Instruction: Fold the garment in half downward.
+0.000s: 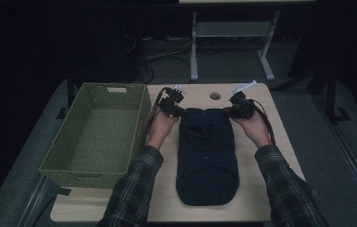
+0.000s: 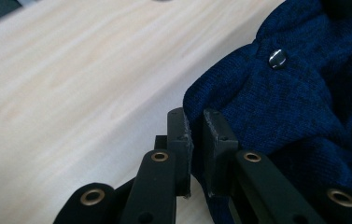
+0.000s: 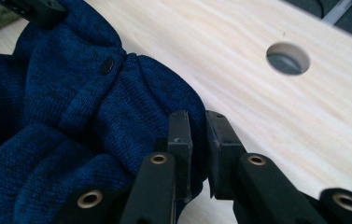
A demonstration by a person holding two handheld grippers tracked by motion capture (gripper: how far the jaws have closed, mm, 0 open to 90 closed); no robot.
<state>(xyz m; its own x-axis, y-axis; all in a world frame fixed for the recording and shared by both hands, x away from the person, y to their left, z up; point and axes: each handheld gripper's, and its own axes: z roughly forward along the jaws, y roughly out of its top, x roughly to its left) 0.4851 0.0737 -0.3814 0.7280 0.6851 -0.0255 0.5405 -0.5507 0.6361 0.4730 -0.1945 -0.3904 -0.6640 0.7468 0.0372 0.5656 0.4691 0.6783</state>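
We see dark blue knit garment (image 1: 207, 156) in centre of high view, long axis running from bottom edge up. Left gripper (image 1: 175, 109) and right gripper (image 1: 236, 111) each pinch a top corner (jaws narrow on cloth). Woven basket (image 1: 119, 92) lies left, nearer left gripper.

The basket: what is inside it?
The basket shows just its woven floor in the high view. Its near wall hides the closest strip of that floor.

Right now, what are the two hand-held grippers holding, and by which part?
The dark blue knit garment: left hand-held gripper and right hand-held gripper each pinch a far corner.
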